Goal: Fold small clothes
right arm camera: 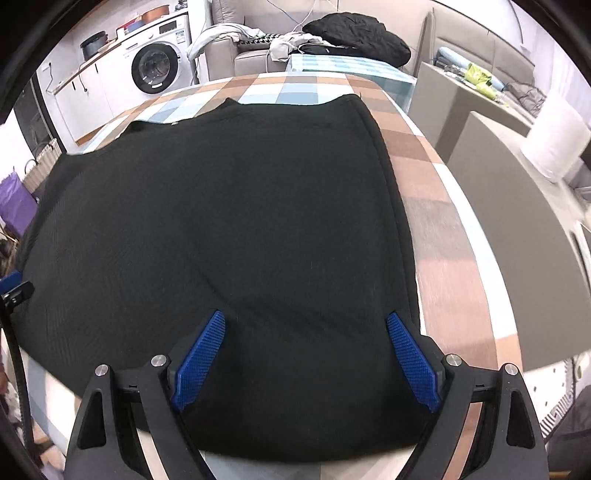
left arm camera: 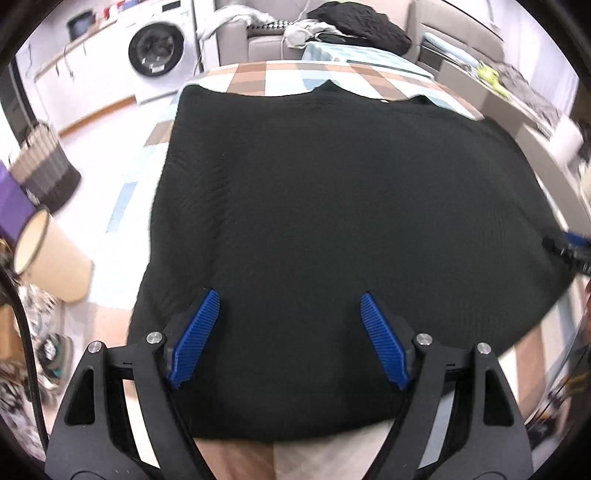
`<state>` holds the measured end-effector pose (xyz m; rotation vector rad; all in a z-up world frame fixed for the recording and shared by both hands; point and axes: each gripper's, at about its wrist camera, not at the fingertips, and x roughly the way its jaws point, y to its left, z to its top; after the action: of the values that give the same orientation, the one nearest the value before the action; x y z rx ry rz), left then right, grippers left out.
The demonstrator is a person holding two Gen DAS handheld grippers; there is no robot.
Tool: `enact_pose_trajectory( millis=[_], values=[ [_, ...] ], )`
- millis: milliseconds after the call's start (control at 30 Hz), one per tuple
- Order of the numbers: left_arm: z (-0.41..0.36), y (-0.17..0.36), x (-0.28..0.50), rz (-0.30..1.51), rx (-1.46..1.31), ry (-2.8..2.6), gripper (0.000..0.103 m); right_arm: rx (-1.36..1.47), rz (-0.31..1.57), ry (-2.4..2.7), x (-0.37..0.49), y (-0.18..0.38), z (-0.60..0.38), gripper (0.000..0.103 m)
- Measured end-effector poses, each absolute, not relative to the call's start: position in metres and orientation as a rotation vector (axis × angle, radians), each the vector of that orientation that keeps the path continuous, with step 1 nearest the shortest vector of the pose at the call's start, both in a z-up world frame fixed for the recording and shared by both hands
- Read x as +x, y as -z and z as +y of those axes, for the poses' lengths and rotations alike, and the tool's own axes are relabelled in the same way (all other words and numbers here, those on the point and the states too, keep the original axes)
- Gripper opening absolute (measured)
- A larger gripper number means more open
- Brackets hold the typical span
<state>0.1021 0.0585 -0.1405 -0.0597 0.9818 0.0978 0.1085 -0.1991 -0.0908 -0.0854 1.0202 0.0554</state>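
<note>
Left gripper [left arm camera: 290,295]: its 2 blue ribbed pads [left arm camera: 194,339] stand wide apart, with nothing between them. The gripper sits above the near-left part of the black garment [left arm camera: 332,221], close to that garment's near hem; whether the fingertips touch the cloth cannot be told.

Right gripper [right arm camera: 304,317]: spread to a similar width, 2 blue textured pads [right arm camera: 412,362] apart and holding nothing. It sits above the near-right part of the same garment [right arm camera: 221,221], the right pad just inside the garment's right edge. Contact with the cloth cannot be told here either.

Each gripper shows at the rim of the other's view — the right one at the right edge of the left wrist view [left arm camera: 570,249], the left one at the left edge of the right wrist view [right arm camera: 14,288].

The black garment lies spread flat and covers most of the table. Its surface is finely ribbed, and its far edge shows a notched neckline. The near hem lies just short of the table's near edge.

The table carries a checked cloth [right arm camera: 424,177] in brown, white and pale blue, visible beyond the garment and along its right side.

Background: a white washing machine [right arm camera: 157,68] stands against the far-left wall, and a grey sofa [left arm camera: 266,44] beyond the table holds a dark bundle [right arm camera: 356,33] — apparently more clothing. A white paper roll [right arm camera: 556,142] stands on a grey unit to the right.
</note>
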Motion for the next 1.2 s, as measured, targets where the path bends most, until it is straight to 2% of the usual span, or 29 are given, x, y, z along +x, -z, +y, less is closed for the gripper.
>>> enact_pose_trajectory(
  millis=[167, 567, 800, 933, 1033, 1133, 1167, 1200],
  values=[
    [0.063, 0.134, 0.074, 0.971, -0.106, -0.126, 0.077, -0.075, 1.022, -0.048, 0.089, 0.090, -0.200, 0.091],
    [0.112, 0.125, 0.001, 0.950, -0.519, -0.125, 0.077, -0.040, 0.934, -0.124, 0.090, 0.062, -0.165, 0.093],
    [0.128, 0.138, 0.006, 0.922, -0.722, -0.069, 0.077, -0.050, 0.915, -0.240, 0.094, 0.057, -0.139, 0.093],
    [0.133, 0.138, 0.026, 0.886, -0.742, -0.106, 0.076, -0.054, 0.913, -0.266, 0.094, 0.060, -0.130, 0.093],
    [0.139, 0.142, 0.045, 0.869, -0.742, -0.144, 0.069, -0.047, 0.918, -0.277, 0.098, 0.064, -0.125, 0.093],
    [0.141, 0.147, 0.064, 0.856, -0.755, -0.197, 0.045, -0.050, 0.916, -0.287, 0.102, 0.066, -0.121, 0.093],
    [0.143, 0.148, 0.066, 0.853, -0.761, -0.212, 0.030, -0.052, 0.919, -0.288, 0.103, 0.067, -0.120, 0.093],
    [0.144, 0.150, 0.069, 0.851, -0.774, -0.219, 0.024, -0.053, 0.920, -0.287, 0.104, 0.067, -0.119, 0.093]
  ],
)
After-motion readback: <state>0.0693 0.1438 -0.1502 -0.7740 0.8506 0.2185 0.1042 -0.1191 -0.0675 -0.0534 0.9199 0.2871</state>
